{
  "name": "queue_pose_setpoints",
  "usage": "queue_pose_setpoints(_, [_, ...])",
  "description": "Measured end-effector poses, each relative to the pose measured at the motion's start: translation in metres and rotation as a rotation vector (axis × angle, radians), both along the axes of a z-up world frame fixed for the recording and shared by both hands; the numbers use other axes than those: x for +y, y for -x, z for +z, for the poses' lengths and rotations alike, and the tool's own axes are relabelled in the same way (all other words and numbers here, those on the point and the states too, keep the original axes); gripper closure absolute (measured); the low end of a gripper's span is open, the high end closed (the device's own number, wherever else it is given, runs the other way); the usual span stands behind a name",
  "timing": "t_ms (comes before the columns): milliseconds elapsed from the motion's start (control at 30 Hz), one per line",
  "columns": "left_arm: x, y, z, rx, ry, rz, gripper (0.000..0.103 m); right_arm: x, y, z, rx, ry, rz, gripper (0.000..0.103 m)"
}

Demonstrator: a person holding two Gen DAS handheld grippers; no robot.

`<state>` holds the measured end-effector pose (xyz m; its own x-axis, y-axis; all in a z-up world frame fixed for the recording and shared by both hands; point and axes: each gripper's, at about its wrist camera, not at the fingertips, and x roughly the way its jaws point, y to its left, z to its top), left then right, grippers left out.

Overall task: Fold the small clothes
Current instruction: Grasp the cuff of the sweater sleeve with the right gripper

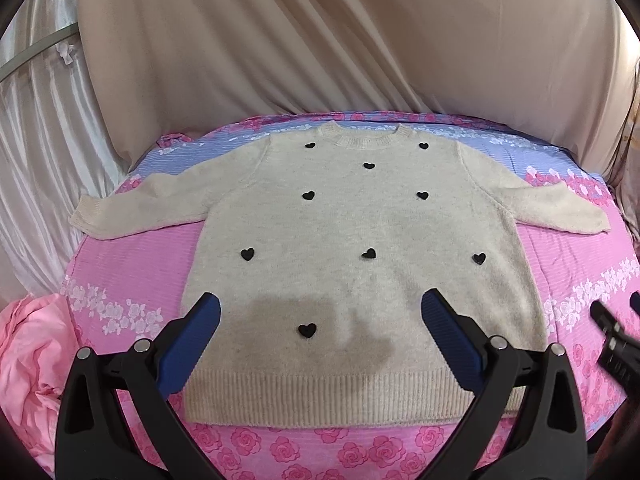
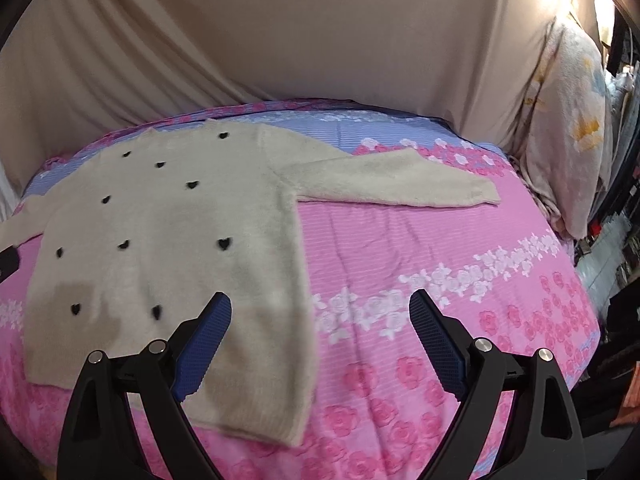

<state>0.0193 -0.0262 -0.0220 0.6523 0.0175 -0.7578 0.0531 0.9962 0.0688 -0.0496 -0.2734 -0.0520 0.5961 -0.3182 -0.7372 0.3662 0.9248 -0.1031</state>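
Observation:
A cream fuzzy sweater point(image 1: 340, 224) with black hearts lies flat, front up, on the pink floral bedsheet point(image 1: 132, 256), sleeves spread out to both sides. My left gripper point(image 1: 320, 308) is open and empty, hovering above the sweater's lower body near the ribbed hem point(image 1: 320, 400). In the right wrist view the sweater point(image 2: 168, 216) fills the left half, its right sleeve point(image 2: 396, 184) stretched toward the right. My right gripper point(image 2: 320, 308) is open and empty above the sweater's lower right side edge. The right gripper also shows at the left wrist view's right edge point(image 1: 616, 332).
A beige cloth point(image 1: 320, 40) hangs behind the bed. A crumpled pink garment point(image 1: 28, 360) lies at the bed's left edge. A pale floral pillow point(image 2: 568, 148) leans at the right, with cluttered shelves point(image 2: 620, 200) beyond it.

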Motion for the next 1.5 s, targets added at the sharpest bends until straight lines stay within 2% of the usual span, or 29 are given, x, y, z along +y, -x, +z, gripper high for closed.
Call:
queue_pose_setpoints(233, [-0.024, -0.018, -0.007, 0.047, 0.038, 0.047, 0.005, -0.173, -0.041, -0.009, -0.003, -0.068, -0.231, 0.015])
queue_pose_setpoints(367, [-0.04, -0.021, -0.01, 0.055, 0.047, 0.073, 0.005, -0.276, -0.075, -0.03, -0.037, -0.159, -0.351, 0.015])
queue_pose_setpoints(433, [-0.047, -0.023, -0.012, 0.065, 0.043, 0.096, 0.005, -0.317, -0.088, -0.046, -0.075, -0.224, -0.4, 0.015])
queue_pose_setpoints(633, [-0.059, -0.023, -0.018, 0.08, 0.017, 0.148, 0.005, -0.398, -0.125, -0.096, -0.045, -0.371, -0.554, 0.015])
queue_pose_setpoints(700, [-0.062, -0.022, -0.02, 0.089, 0.001, 0.162, 0.005, -0.413, -0.135, -0.109, -0.046, -0.429, -0.578, 0.021])
queue_pose_setpoints(767, [-0.062, -0.022, -0.022, 0.099, 0.001, 0.172, 0.005, -0.423, -0.142, -0.118, -0.056, -0.486, -0.583, 0.044])
queue_pose_setpoints(800, [-0.062, -0.022, -0.024, 0.105, 0.0, 0.179, 0.005, -0.421, -0.143, -0.117, -0.066, -0.462, -0.596, 0.052])
queue_pose_setpoints(833, [-0.061, -0.021, -0.024, 0.109, 0.0, 0.181, 0.005, -0.421, -0.146, -0.117, -0.077, -0.47, -0.579, 0.083])
queue_pose_setpoints(867, [-0.061, -0.022, -0.025, 0.113, 0.0, 0.181, 0.005, -0.422, -0.15, -0.118, -0.076, -0.515, -0.557, 0.091])
queue_pose_setpoints(933, [-0.059, -0.024, -0.026, 0.116, -0.001, 0.18, 0.005, -0.417, -0.147, -0.106, -0.124, -0.541, -0.562, 0.093])
queue_pose_setpoints(1033, [-0.053, -0.027, -0.023, 0.111, 0.02, 0.173, 0.005, -0.391, -0.137, -0.058, -0.266, -0.583, -0.486, 0.093])
queue_pose_setpoints(1133, [-0.045, -0.032, -0.019, 0.099, 0.046, 0.149, 0.005, -0.345, -0.134, 0.003, -0.366, -0.585, -0.345, 0.093])
queue_pose_setpoints(1233, [-0.033, -0.035, -0.012, 0.08, 0.08, 0.124, 0.005, -0.276, -0.146, 0.07, -0.428, -0.551, -0.148, 0.093])
queue_pose_setpoints(1367, [-0.01, -0.039, -0.005, 0.064, 0.124, 0.093, 0.005, -0.163, -0.185, 0.131, -0.437, -0.52, 0.102, 0.093])
queue_pose_setpoints(1433, [0.005, -0.039, -0.002, 0.055, 0.136, 0.089, 0.005, -0.099, -0.21, 0.141, -0.403, -0.487, 0.206, 0.093])
queue_pose_setpoints(1500, [0.024, -0.039, 0.002, 0.043, 0.146, 0.094, 0.005, -0.044, -0.237, 0.136, -0.35, -0.476, 0.283, 0.093])
